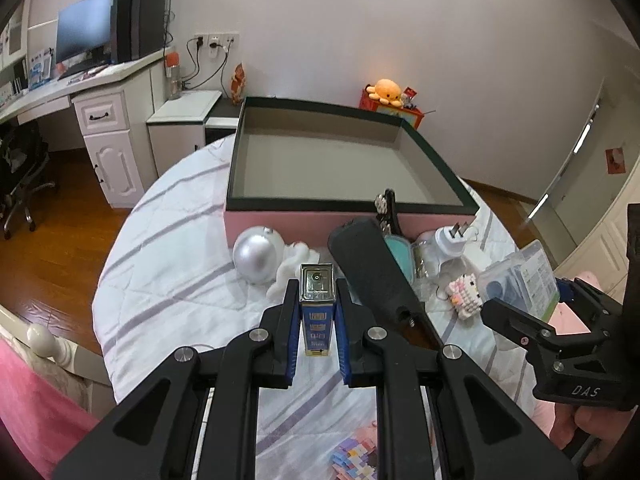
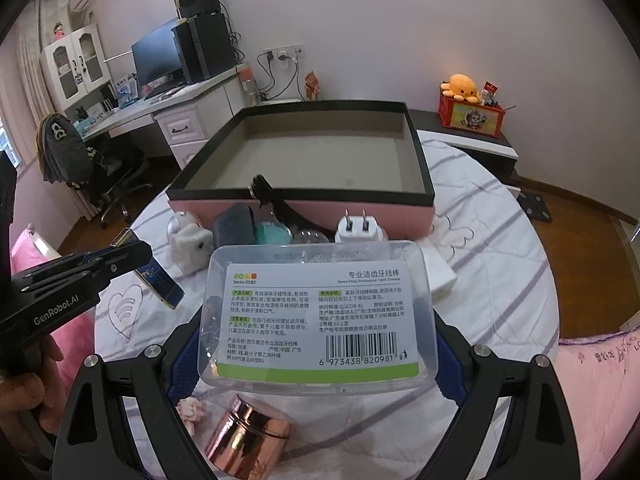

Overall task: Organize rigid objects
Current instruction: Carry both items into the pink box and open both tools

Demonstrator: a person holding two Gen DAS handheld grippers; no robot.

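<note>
While both grippers carry loads at lower frame, the right gripper point(image 2: 316, 316) clamps a light, slick, rigid dental floss pick box point(image 2: 316, 312), barcode 6973438820981; the left gripper point(image 1: 318, 300), marked GenRobot.AI, pinches a stiff blue lighter point(image 1: 317, 312); beyond waits the empty pink storage box point(image 1: 436, 216).

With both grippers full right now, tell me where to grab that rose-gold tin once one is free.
Grip the rose-gold tin across its round side wall, probably near mid-length. It lies on the bed cover, tilted toward its side, lid end pointing upper left, so come from above with the fingers either side of the barrel. The smooth shiny metal may slip, so squeeze squarely. The right gripper, now shut on the clear plastic box, hangs just above it.
</note>
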